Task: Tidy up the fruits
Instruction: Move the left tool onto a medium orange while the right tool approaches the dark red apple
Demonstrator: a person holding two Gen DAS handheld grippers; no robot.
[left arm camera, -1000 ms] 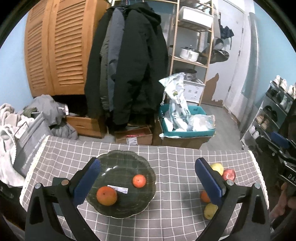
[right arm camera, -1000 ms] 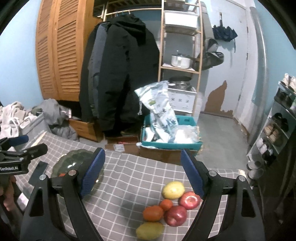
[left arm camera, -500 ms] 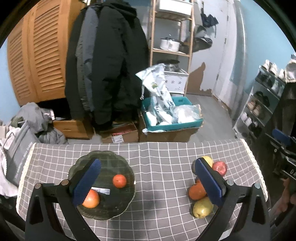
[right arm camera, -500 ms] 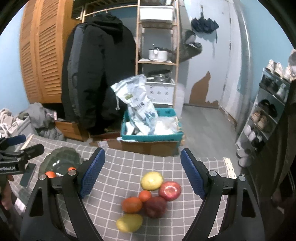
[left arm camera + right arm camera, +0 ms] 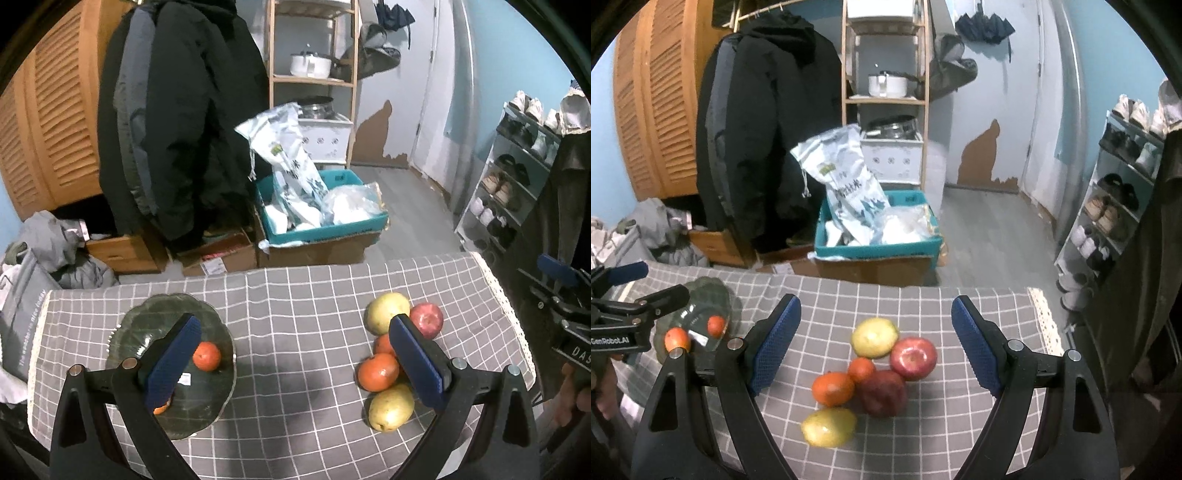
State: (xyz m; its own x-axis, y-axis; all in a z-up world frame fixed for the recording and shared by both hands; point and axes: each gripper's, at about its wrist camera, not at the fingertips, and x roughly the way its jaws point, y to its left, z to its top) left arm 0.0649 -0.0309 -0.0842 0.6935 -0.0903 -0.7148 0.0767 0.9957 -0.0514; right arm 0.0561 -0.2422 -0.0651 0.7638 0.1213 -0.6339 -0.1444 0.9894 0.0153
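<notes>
Left tool (image 5: 295, 363) open, empty, above checked bench (image 5: 295, 295). Dark green plate (image 5: 155, 317) at left holds two oranges (one half hidden behind left finger (image 5: 173, 363)). Fruit pile (image 5: 871, 373) at right, well apart from plate: two yellow, two orange, two red. Right tool (image 5: 875, 343) open, empty, over pile.

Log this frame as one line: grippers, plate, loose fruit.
left gripper: open, empty | right gripper: open, above fruit pile | plate: two oranges | tablecloth: six fruits loose
</notes>
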